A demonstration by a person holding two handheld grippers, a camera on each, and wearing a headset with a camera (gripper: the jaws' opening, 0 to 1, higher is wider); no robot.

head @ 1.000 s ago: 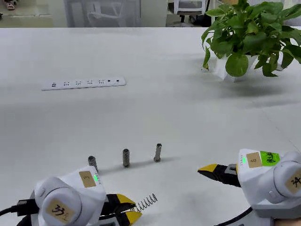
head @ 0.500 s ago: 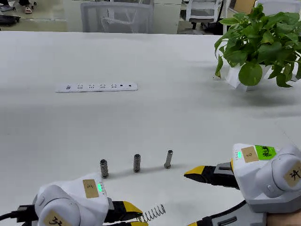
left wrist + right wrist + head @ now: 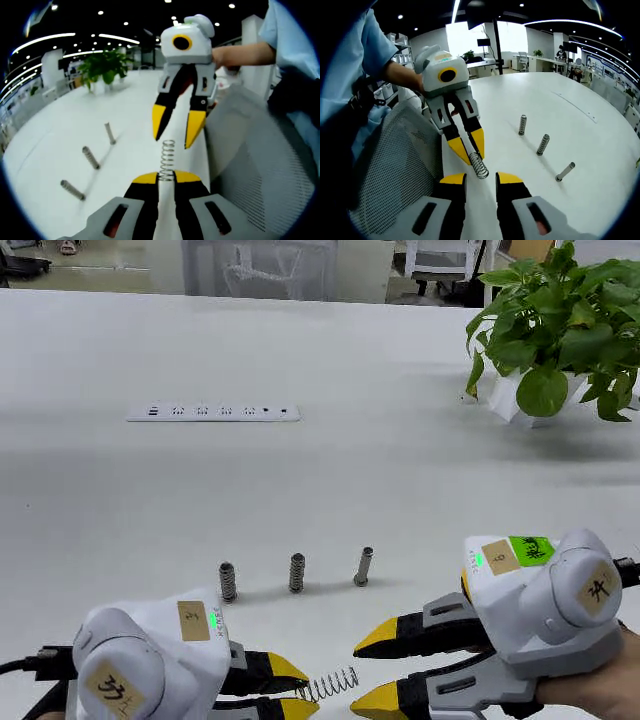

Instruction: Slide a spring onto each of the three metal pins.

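two of the three pins already wear springs, the left pin (image 3: 228, 582) and the middle pin (image 3: 297, 572), while the bare pin (image 3: 364, 566) waits at the right of the row, a little in from the near edge of the surface (image 3: 330, 470). the last spring (image 3: 335, 681) lies level by that near edge, one end clenched in the left gripper (image 3: 308, 690), and the right gripper (image 3: 353, 680) sits spread wide around its free end, gripping nothing. there's open room up to the bare pin, with the power strip (image 3: 213, 412) and plant (image 3: 560, 320) well off toward the far edge.

On white desk (image 3: 400, 490): row of three upright pins (image 3: 297, 572), power strip (image 3: 213, 412) behind, potted plant (image 3: 556, 320) far right.
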